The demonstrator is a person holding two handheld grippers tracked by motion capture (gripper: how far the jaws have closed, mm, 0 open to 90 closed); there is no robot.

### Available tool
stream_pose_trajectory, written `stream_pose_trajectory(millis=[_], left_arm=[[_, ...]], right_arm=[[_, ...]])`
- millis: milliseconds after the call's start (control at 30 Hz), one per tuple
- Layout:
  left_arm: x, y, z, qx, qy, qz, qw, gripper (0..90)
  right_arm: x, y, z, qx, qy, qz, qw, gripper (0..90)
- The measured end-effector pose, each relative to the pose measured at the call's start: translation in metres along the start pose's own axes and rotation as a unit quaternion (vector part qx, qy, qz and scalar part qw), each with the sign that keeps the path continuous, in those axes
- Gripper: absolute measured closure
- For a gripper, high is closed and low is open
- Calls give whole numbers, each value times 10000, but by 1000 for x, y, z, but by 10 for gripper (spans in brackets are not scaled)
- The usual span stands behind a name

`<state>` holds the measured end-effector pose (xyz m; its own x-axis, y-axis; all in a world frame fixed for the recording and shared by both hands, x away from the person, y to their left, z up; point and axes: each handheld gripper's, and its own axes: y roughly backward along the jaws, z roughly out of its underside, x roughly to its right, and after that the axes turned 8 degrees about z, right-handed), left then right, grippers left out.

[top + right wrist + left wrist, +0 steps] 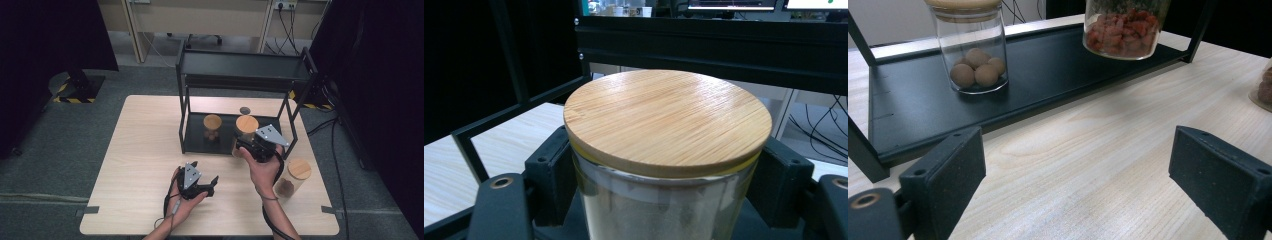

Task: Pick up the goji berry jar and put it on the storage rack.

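I read no label on the glass jar (664, 165); it stands upright, wooden lid up, clamped between my right claw (664, 200) jaws. My left claw (1075, 185) gapes empty.

We see a pale wooden counter (140, 165) carrying a black two-tier metal rack (240, 65). On the rack's lower shelf stands a glass jar of round brown balls (973, 60) with a wooden lid. Another lidded glass jar (294, 177) holding something brown stands on the counter to the right of the rack. Behind the rack a small dark round disc (244, 110) lies flat on the counter.
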<state>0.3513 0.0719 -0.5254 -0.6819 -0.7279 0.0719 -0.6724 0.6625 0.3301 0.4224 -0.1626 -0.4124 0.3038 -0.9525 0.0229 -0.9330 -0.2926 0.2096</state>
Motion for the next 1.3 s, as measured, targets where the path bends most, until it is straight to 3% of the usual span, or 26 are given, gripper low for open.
stream_pose_trajectory(millis=[1300], left_arm=[[2,0,0,13,-80,-17,10000,77]], right_arm=[[12,-40,-18,-169,-184,312,9992,253]])
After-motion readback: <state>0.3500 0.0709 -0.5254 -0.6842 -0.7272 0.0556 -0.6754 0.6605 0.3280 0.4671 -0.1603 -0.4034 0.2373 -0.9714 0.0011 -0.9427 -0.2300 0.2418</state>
